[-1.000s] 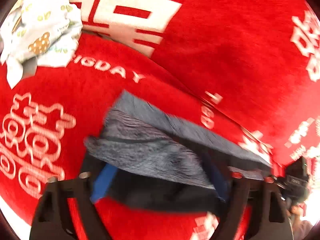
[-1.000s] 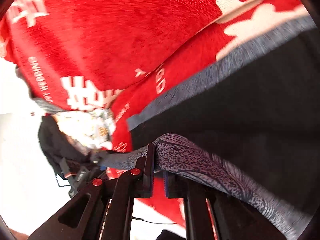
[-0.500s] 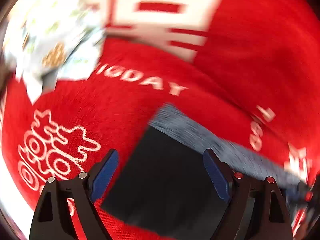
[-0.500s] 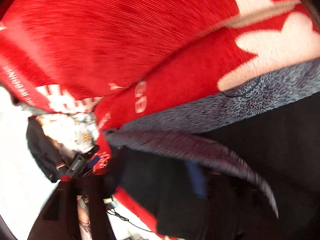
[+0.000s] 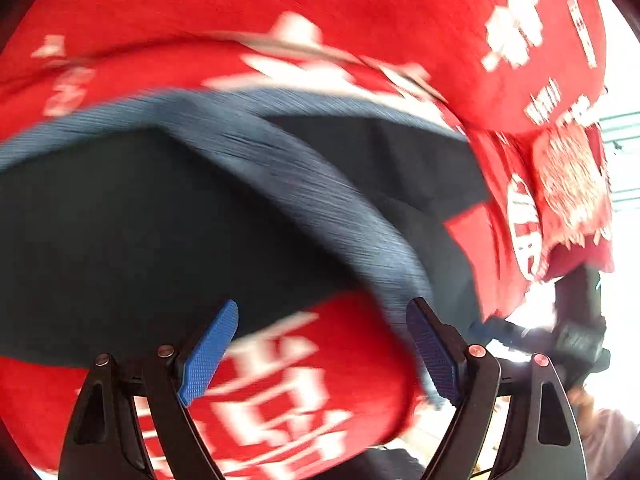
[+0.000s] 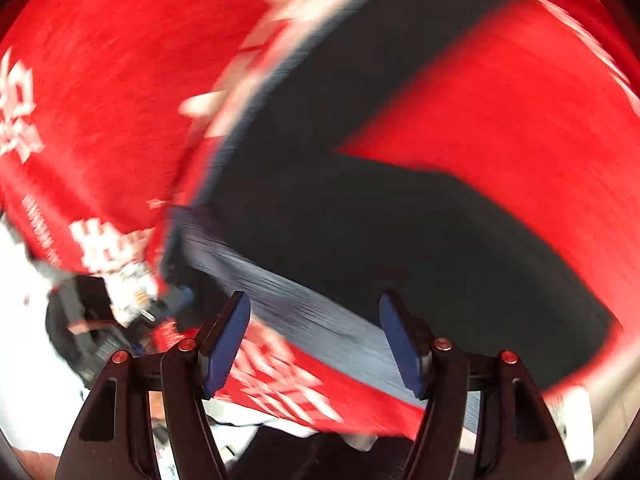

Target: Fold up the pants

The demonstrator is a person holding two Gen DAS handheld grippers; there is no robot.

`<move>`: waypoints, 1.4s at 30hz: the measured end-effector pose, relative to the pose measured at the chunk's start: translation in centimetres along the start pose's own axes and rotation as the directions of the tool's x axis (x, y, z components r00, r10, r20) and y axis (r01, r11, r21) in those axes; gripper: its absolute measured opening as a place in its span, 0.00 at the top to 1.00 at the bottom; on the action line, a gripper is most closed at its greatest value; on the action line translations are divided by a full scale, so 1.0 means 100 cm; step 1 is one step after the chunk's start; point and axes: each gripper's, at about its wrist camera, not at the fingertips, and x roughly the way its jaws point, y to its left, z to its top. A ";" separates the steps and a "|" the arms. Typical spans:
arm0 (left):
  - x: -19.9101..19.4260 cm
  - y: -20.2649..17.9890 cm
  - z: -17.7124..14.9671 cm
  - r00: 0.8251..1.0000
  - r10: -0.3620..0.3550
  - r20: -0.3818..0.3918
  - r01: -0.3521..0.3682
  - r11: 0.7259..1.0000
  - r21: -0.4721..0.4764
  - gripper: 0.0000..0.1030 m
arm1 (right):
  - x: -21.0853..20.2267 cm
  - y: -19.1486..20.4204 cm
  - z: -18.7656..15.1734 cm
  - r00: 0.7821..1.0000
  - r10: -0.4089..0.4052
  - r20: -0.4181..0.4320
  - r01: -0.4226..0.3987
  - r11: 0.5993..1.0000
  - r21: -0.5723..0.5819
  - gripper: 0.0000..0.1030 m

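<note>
Dark pants (image 5: 140,220) with a grey waistband (image 5: 320,200) lie spread on a red blanket (image 5: 320,20) printed with white characters. My left gripper (image 5: 320,344) is open and empty, with blue pads, just in front of the pants' near edge. In the right wrist view the pants (image 6: 360,220) lie flat with the grey waistband (image 6: 312,312) nearest. My right gripper (image 6: 316,336) is open and empty over that waistband. Both views are blurred by motion.
The red blanket (image 6: 100,80) covers the surface, with its edge and a tasselled fringe (image 5: 572,184) at the right of the left wrist view. A pale printed cloth (image 6: 132,280) lies at the far left in the right wrist view.
Both grippers have let go of the grey waistband and opened. The folded pants have dropped flat on the blanket. Both cameras have swung round and pulled back.
</note>
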 end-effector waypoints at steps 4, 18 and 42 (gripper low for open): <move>0.035 -0.045 -0.010 0.998 0.005 -0.058 0.000 0.997 0.078 0.16 | -0.025 -0.080 -0.044 0.998 -0.062 -0.003 0.062 0.987 0.149 0.31; 0.073 -0.049 -0.013 0.988 0.014 -0.156 0.012 0.987 0.162 0.69 | -0.001 -0.148 -0.114 0.988 0.116 0.099 -0.143 0.932 0.333 0.83; 0.051 -0.098 0.157 0.995 0.097 0.036 -0.099 0.994 0.052 0.66 | -0.060 -0.038 0.247 0.990 0.096 0.106 -0.092 0.995 -0.045 0.85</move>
